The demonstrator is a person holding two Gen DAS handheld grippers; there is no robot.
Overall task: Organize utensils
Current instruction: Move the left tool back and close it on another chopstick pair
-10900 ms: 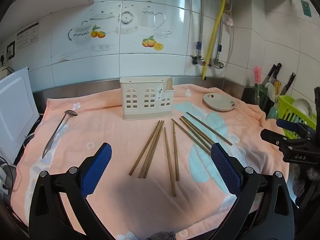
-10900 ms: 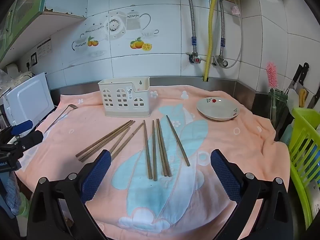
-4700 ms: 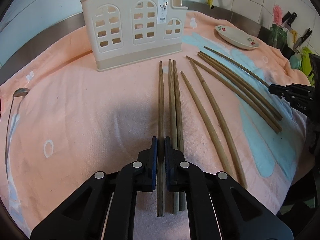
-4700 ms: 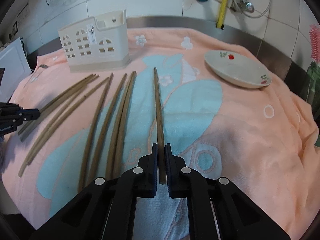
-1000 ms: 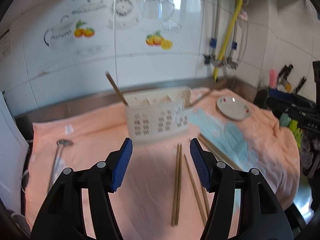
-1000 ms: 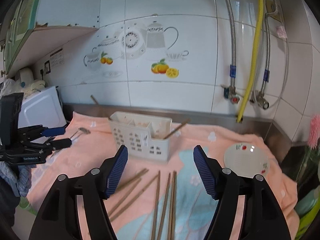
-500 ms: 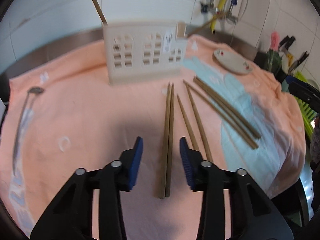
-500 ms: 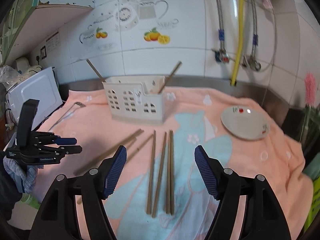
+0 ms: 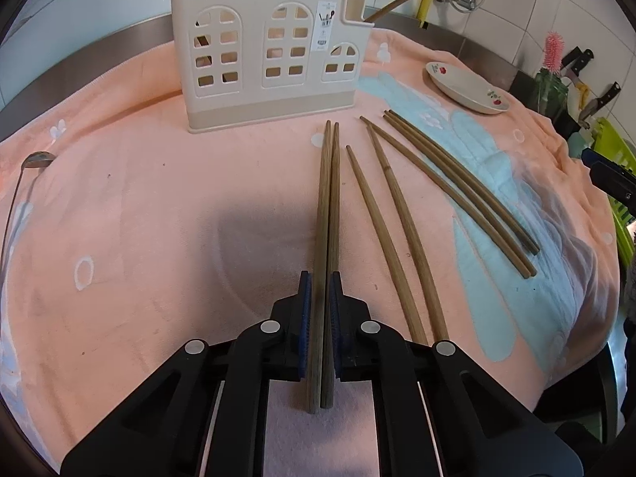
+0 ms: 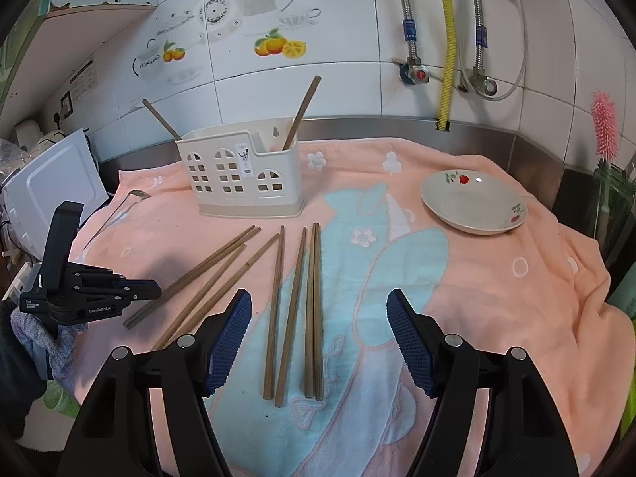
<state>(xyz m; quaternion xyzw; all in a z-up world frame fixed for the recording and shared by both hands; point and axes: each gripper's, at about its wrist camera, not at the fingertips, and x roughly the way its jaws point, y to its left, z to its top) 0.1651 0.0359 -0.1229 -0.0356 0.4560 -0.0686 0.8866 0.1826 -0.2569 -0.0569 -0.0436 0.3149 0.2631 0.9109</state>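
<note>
Left wrist view: the left gripper (image 9: pixel 318 310) has just closed, its blue pads clamped on a pair of chopsticks (image 9: pixel 328 214) lying on the peach towel (image 9: pixel 139 214), pointing toward 12 o'clock at the cream utensil holder (image 9: pixel 262 59).

Right wrist view: the right gripper (image 10: pixel 320 342) hangs with jaws wide apart above four loose chopsticks (image 10: pixel 296 302); a plate (image 10: pixel 473 202) sits at 2 o'clock.

Brown wooden chopsticks (image 10: pixel 292 310) lie across a peach-pink towel (image 10: pixel 477 286) printed with a pale blue figure and small white flowers and rings. A cream utensil holder (image 10: pixel 242 177) with arched cut-out windows stands behind them, beside a white dish (image 10: pixel 473 202) with red flowers. White wall tiles (image 10: pixel 278 20) carry teapot and orange motifs.
</note>
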